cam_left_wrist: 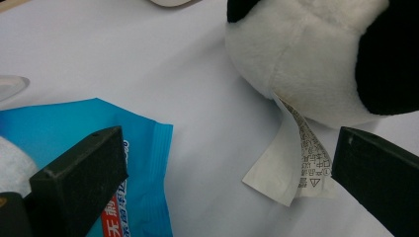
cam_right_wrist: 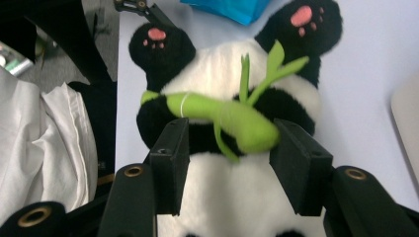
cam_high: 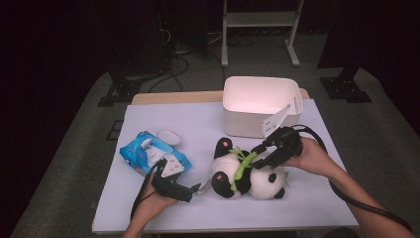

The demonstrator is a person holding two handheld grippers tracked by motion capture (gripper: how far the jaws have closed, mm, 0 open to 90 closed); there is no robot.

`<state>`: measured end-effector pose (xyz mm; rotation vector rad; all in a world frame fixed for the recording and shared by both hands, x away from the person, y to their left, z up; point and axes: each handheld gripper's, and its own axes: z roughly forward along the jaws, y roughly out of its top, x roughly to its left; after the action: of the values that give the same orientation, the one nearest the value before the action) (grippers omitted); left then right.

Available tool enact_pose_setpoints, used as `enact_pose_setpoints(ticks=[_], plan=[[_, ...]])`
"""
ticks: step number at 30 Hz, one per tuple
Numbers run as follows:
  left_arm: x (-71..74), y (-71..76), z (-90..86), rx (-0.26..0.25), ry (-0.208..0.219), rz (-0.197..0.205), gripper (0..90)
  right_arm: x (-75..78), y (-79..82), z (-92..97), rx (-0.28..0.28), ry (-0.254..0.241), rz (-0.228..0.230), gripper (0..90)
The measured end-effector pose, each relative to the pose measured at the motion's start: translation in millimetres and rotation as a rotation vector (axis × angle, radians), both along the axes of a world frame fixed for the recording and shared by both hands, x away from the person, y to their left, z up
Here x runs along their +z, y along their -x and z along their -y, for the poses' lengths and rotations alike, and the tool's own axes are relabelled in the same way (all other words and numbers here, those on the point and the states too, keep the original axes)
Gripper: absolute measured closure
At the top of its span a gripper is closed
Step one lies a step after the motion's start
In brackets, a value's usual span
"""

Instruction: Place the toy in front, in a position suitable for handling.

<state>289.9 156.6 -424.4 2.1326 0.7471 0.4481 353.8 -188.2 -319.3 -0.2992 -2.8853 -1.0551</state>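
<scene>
A plush panda (cam_high: 247, 178) lies on its back on the white table sheet (cam_high: 198, 119), hugging a green bamboo stalk (cam_right_wrist: 232, 118). My right gripper (cam_high: 257, 156) is down over its chest. In the right gripper view the right gripper (cam_right_wrist: 230, 138) has its jaws apart on either side of the bamboo and the black arm, not squeezing them. My left gripper (cam_high: 195, 191) rests low by the panda's bottom end, jaws wide. In the left gripper view the left gripper (cam_left_wrist: 230, 148) has the panda's white printed label (cam_left_wrist: 296, 163) lying between its jaws, close to the right one.
A blue pack of wet wipes (cam_high: 148, 153) lies left of the panda, beside my left gripper, with a small white round lid (cam_high: 168, 136) behind it. A white plastic bin (cam_high: 247, 124) stands at the back right. The table's front edge is close to both hands.
</scene>
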Motion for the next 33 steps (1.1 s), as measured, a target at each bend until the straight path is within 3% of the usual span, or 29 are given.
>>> enact_pose_setpoints(ticks=[4,14,21,25,33], plan=[[1.7,-0.6,-0.7,-0.002,0.001,0.001,0.0,-7.8,-2.0,14.6,-0.033,-0.020,-0.011,48.3],[17.0,-3.0,-7.9,-0.021,0.005,0.020,5.1,-24.2,2.3,19.4,-0.055,0.017,0.007,49.5],[30.5,-3.1,-24.7,-0.043,-0.033,0.048,11.9,-25.7,5.9,14.2,-0.042,0.054,0.033,47.5],[39.2,-4.1,-31.4,-0.049,-0.068,0.061,12.8,-27.4,5.9,14.5,-0.047,0.046,0.033,47.0],[52.5,-0.2,-32.0,-0.085,-0.092,0.076,14.1,-29.0,6.8,15.9,-0.054,0.034,0.029,46.2]])
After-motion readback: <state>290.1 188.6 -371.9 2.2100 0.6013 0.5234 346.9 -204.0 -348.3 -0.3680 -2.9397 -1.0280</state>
